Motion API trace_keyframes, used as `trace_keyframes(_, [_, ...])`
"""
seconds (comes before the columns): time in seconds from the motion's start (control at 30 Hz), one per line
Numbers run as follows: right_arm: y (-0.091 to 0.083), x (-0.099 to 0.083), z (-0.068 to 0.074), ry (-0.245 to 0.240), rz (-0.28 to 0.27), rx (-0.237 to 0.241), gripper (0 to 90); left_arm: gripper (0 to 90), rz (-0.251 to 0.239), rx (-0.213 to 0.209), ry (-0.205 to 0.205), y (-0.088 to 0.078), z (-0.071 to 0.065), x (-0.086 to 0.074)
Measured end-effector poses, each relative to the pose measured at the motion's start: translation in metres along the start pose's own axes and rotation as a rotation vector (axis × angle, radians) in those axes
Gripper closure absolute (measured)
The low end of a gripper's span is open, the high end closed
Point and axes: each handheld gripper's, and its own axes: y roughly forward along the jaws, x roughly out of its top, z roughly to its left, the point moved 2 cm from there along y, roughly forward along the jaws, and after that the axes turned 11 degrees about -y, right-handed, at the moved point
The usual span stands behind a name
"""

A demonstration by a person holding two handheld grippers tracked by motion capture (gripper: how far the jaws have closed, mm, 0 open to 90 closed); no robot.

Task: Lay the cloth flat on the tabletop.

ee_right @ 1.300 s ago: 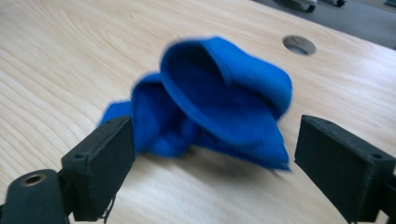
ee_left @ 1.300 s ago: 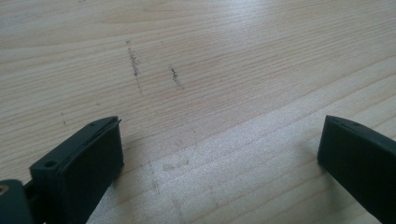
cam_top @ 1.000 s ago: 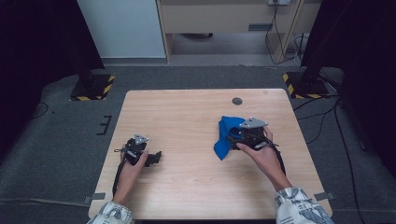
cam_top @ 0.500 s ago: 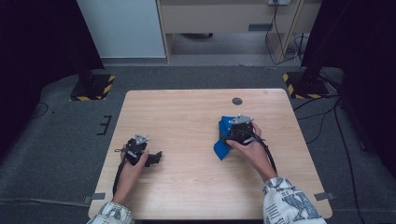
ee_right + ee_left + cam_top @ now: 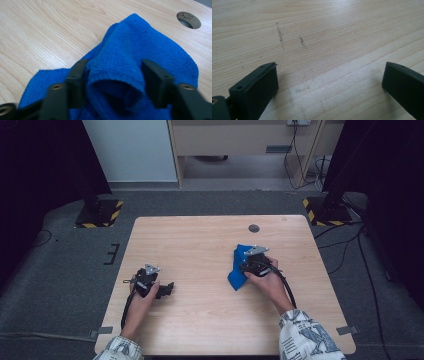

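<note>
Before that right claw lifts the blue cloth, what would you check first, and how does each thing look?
1. Fold of the blue cloth between the right claw jaws: ok; the jaws have just been closing around it.
2. Both pads pressing the fold: ok, the cloth bunches between them.
3. Rest of the cloth free on the table: ok.
4. Left claw open over bare wood: ok.
5. Round table hole apart from the cloth: ok.
6. Grip firm enough to lift: cannot tell.

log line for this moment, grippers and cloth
left gripper: open, idle on table | right gripper: jaws just closing around raised fold of blue cloth
</note>
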Motion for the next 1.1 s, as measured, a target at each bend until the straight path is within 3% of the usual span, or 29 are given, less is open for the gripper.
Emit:
trace_keyframes(0.03, [0.0, 0.0, 0.0, -0.001, 0.003, 0.0, 52.7, 0.0, 0.0, 0.0, 0.0, 0.0, 0.0, 0.0])
trace_keyframes(0.07, [0.0, -0.001, 0.0, -0.008, -0.001, 0.005, 63.1, 0.0, 0.0, 0.0, 0.0, 0.0, 0.0, 0.0])
trace_keyframes(0.1, [0.0, -0.001, 0.0, -0.008, -0.001, 0.005, 63.1, 0.0, 0.0, 0.0, 0.0, 0.0, 0.0, 0.0])
trace_keyframes(0.27, [-0.004, -0.001, -0.002, 0.011, -0.029, 0.029, 79.3, 0.0, 0.0, 0.0, 0.001, 0.0, 0.0, 0.0])
trace_keyframes(0.5, [-0.011, 0.005, 0.002, 0.024, -0.074, 0.072, 81.9, 0.0, 0.0, 0.0, 0.0, 0.0, 0.0, 0.0])
trace_keyframes(1.1, [-0.027, 0.045, 0.037, 0.029, -0.19, 0.178, 82.6, 0.0, 0.0, 0.0, 0.001, 0.0, 0.0, 0.0])
